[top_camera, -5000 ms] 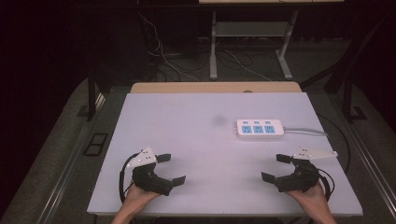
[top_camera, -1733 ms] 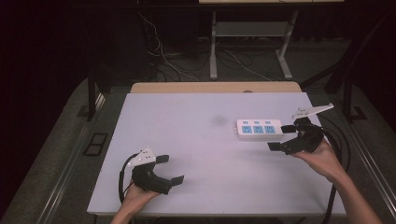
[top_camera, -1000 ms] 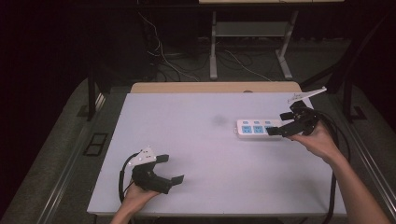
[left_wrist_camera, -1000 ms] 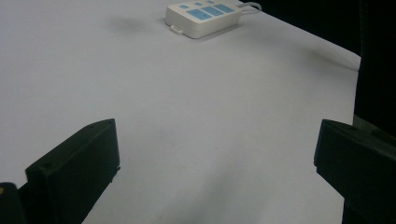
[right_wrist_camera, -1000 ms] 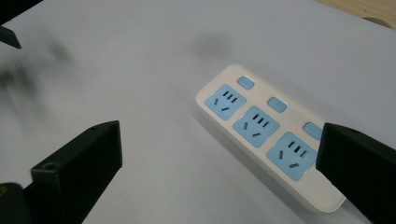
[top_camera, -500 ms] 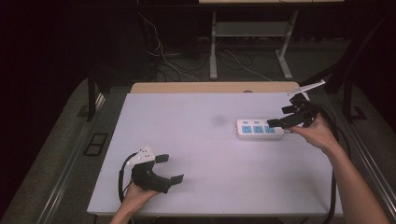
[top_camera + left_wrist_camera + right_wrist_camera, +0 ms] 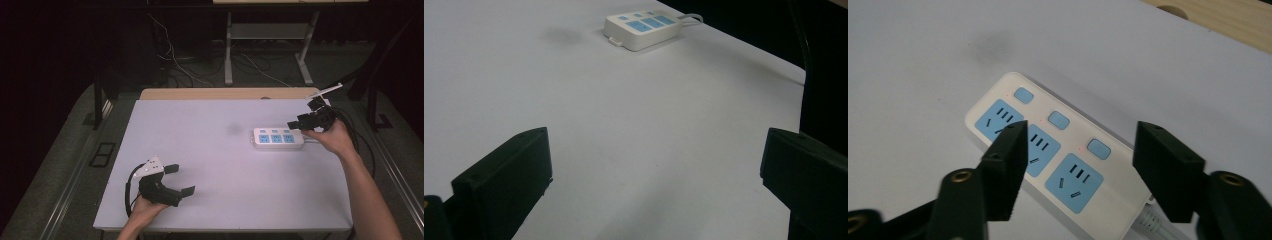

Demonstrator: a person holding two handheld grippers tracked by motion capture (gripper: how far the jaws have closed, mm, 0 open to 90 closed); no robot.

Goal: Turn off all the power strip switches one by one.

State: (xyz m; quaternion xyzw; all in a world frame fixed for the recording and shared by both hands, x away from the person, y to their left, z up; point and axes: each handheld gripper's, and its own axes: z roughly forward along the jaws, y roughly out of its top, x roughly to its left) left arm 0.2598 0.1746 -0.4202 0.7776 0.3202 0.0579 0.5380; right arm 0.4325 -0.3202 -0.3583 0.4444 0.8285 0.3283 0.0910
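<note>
Right tongs (image 7: 299,123) hang over the cable end of the white power strip (image 7: 278,138) at the bench's (image 7: 225,165) far right, jaws just narrowing yet gripping nothing. Left tongs (image 7: 176,179) rest spread wide near the front edge, empty.

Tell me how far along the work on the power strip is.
Done: the right gripper is at the cable end of the power strip. In hand: its fingers have just been closing, poised over the strip's sockets and switches, gripping nothing. Left: touching or grasping the strip. The left gripper rests open on the table, away from it.
</note>
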